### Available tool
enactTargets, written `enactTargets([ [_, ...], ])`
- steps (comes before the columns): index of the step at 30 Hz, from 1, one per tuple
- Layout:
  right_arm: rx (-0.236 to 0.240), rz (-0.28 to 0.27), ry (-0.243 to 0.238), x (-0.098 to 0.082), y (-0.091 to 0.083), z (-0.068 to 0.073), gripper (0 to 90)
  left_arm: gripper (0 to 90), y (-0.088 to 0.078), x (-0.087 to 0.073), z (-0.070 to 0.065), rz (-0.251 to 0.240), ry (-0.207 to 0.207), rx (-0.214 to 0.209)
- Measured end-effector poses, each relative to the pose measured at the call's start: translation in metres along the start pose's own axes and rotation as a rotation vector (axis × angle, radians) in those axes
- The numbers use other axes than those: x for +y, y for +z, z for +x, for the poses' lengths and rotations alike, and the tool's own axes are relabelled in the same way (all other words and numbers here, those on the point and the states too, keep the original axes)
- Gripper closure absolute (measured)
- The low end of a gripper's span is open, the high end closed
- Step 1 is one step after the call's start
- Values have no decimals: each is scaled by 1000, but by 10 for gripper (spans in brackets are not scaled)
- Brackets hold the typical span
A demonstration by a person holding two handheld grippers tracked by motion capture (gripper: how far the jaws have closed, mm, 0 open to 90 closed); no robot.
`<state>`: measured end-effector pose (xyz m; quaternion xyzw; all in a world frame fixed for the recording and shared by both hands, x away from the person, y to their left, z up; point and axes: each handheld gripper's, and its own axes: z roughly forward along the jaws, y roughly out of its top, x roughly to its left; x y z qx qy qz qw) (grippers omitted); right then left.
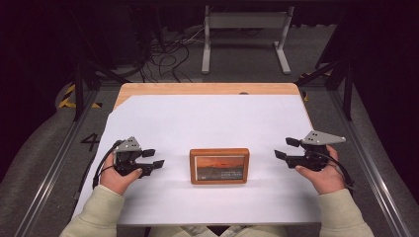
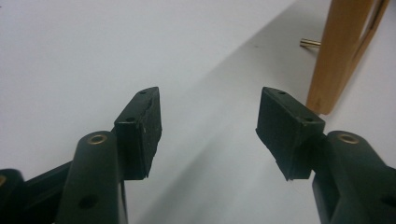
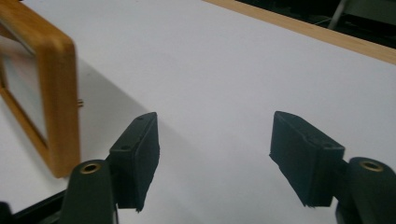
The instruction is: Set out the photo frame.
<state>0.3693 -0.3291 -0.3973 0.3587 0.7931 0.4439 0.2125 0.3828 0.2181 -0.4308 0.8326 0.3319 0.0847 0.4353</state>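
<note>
A wooden picture frame [image 1: 219,166] with a sunset photo stands upright in the middle of the white sheet. My left gripper [image 1: 153,158] is to its left, a short way off, jaws apart and empty, pointing toward the frame. My right gripper [image 1: 286,148] is to the frame's right, also apart from it, jaws wide with nothing between them. In the left gripper view the open gripper [image 2: 208,126] has the frame's edge [image 2: 340,51] at the upper right, with a small brass pin behind it. In the right gripper view the open gripper [image 3: 214,154] has the frame [image 3: 58,98] at the left.
The white sheet [image 1: 207,123] covers most of a wooden table [image 1: 207,89], whose far edge shows as a bare strip. Beyond the table are a grey metal stand [image 1: 244,34] and loose cables on the floor. Metal rails run along both sides.
</note>
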Motion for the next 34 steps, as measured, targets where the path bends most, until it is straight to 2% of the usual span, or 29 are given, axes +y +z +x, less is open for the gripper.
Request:
enactTargets([
  [2, -35, 5, -9, -5, 2, -6, 290, 370, 0, -2, 4, -6, 6, 19],
  [5, -31, 4, 3, -14, 9, -13, 280, 340, 1, -5, 11, -17, 9, 35],
  [10, -31, 37, 18, -29, 23, -22, 272, 295, 3, -10, 21, -33, 7, 62],
  [12, -60, 50, 23, -35, 28, -22, 259, 256, 5, -11, 24, -35, 7, 71],
  [16, -39, 84, 22, -40, 35, -18, 260, 237, 8, -14, 28, -11, 6, 72],
  [17, -33, 91, 24, -41, 36, -18, 260, 236, 10, -15, 28, -1, -6, 67],
  [18, -24, 101, 21, -42, 39, -17, 263, 233, 11, -15, 28, 3, 3, 69],
  [23, -9, 172, -39, -40, 47, -12, 294, 228, 16, -16, 28, 33, -9, 57],
  [28, -20, 162, -27, -41, 45, -13, 280, 218, 17, -17, 28, 33, -11, 62],
  [34, -15, 168, -32, -40, 46, -9, 280, 214, 18, -16, 27, 27, -12, 65],
])
